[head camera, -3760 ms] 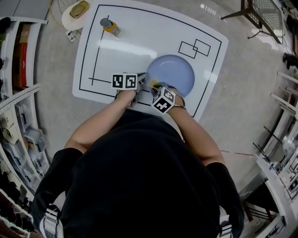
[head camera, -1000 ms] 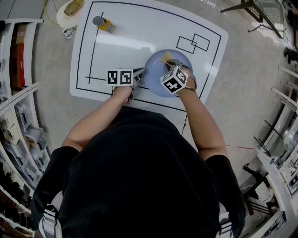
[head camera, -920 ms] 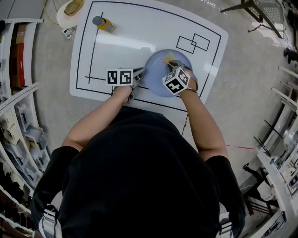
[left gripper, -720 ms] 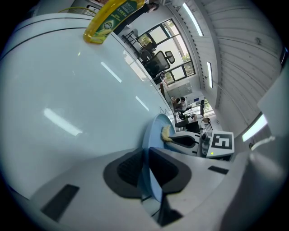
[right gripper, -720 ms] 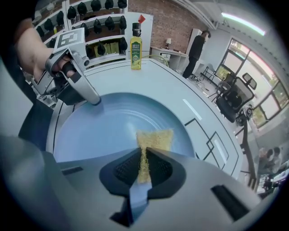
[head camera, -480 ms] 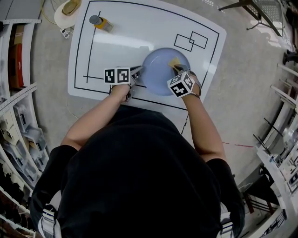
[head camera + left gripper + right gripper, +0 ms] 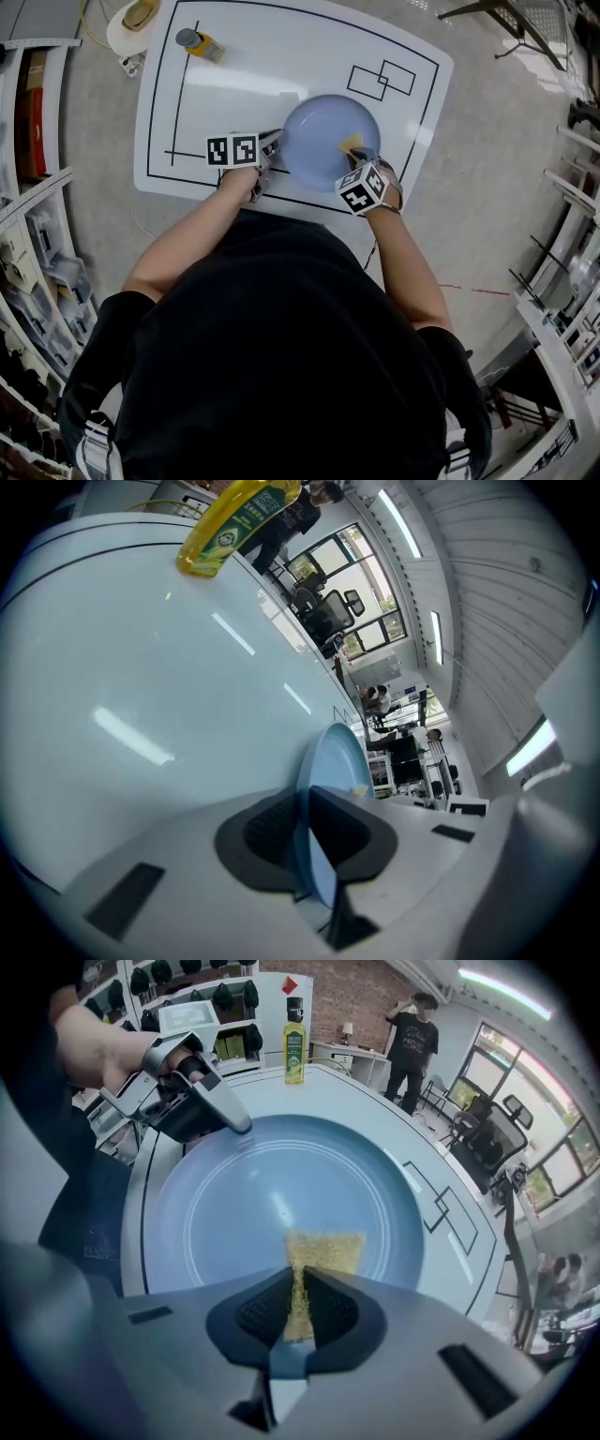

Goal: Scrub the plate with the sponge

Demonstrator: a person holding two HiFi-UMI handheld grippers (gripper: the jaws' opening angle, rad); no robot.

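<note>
White tabletop (image 7: 281, 56) marked with black lines fills the middle of the head view, with grey floor around it and shelving (image 7: 28, 234) along the left edge. On it, the left gripper (image 7: 275, 142) is clamped on the rim of the plate (image 7: 323, 131) – its own view shows the pale blue edge of the plate (image 7: 333, 761) running straight between the dark pads, which press on it from both sides (image 7: 305, 832). The right gripper (image 7: 354, 155) points steeply down and pinches the sponge (image 7: 351, 143); in the right gripper view the yellow sponge (image 7: 319, 1255) stands squeezed between the jaws (image 7: 298, 1307), and its free end reaches out onto the plate (image 7: 281, 1194), low on the flat inner part. Seen from the head, the sponge sits at the right side of the plate, just inside the rim, opposite the left gripper, whose tip (image 7: 239, 1129) bites the rim at the far left. Each gripper carries its marker cube – the left one (image 7: 232, 150) beside the plate's left edge, the right one (image 7: 361, 190) just below the plate. The plate lies flat near the table's front edge, inside the drawn border. Two overlapping rectangles (image 7: 380, 80) are drawn just beyond the plate, toward the right. A yellow bottle (image 7: 200, 44) stands at the far left corner, well apart from the plate; it appears upright in the right gripper view (image 7: 294, 1052). Behind the table a person (image 7: 412, 1044) in dark clothes stands near a brick wall.
</note>
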